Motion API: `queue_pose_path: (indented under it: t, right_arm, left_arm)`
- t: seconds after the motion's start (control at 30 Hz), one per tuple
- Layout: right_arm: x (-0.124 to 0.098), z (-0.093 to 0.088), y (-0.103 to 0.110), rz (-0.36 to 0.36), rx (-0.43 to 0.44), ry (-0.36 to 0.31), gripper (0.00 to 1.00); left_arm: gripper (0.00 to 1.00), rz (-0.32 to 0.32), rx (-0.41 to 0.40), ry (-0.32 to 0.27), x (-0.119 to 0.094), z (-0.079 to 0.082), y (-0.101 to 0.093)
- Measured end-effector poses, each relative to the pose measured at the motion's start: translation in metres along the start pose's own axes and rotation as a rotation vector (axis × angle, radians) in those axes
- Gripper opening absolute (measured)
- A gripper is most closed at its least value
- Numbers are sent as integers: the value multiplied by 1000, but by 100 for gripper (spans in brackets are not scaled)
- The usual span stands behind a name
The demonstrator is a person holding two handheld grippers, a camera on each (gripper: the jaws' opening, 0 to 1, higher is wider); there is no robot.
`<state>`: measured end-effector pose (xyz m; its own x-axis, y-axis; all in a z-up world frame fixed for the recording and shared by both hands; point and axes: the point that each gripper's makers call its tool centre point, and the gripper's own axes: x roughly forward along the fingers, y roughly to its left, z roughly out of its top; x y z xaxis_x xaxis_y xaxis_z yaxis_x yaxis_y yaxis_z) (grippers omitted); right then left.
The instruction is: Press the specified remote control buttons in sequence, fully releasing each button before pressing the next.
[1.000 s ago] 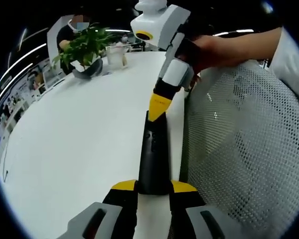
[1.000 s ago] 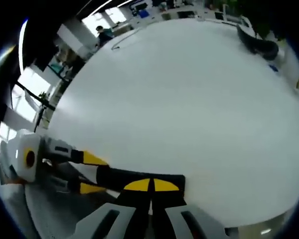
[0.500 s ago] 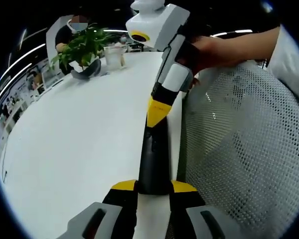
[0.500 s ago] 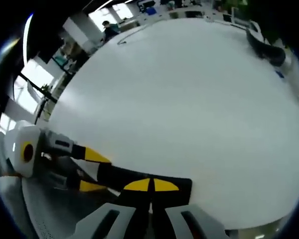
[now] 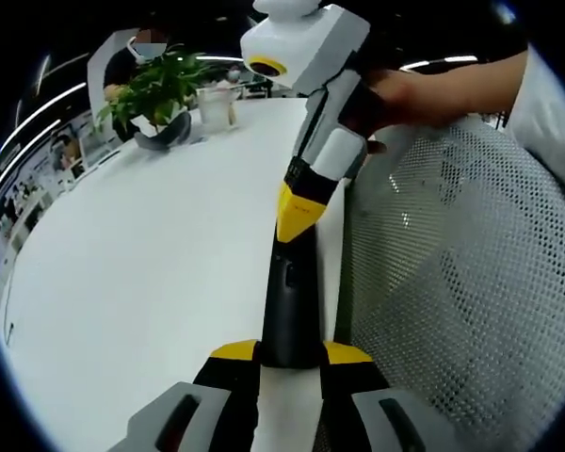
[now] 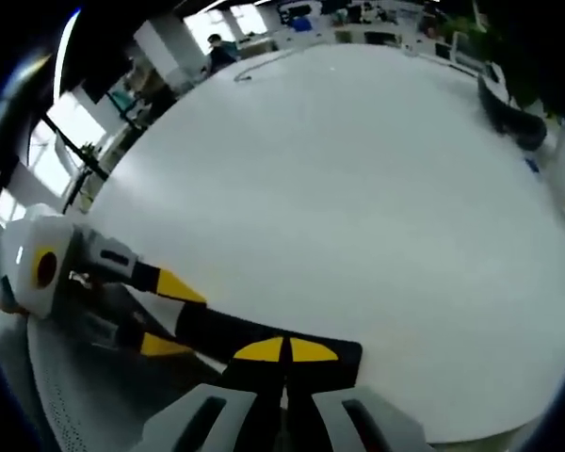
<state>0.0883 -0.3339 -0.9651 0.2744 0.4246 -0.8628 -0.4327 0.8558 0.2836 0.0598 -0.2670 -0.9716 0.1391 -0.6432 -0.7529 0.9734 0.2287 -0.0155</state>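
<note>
The left gripper (image 5: 290,353) stays clamped on the near end of the remote (image 5: 289,301), at the table (image 5: 151,264) edge. The right gripper (image 5: 295,212), tips together, has lifted slightly off the remote's far end, likely releasing a button.

White table (image 5: 151,254) wide open across the middle and left, nothing blocking a pass there; potted plant (image 5: 158,94) and clear cup (image 5: 217,105) crowd the far edge; mesh chair back (image 5: 452,282) walls off the right side, close beside the black remote (image 5: 290,301) at the table edge
</note>
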Motion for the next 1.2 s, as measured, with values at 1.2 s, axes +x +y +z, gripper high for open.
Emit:
queue_pose_path:
  t: [1.2]
  right_arm:
    - [-3, -1, 0, 54, 213, -46, 0]
  left_arm:
    - [24, 4, 5, -3, -2, -1, -2]
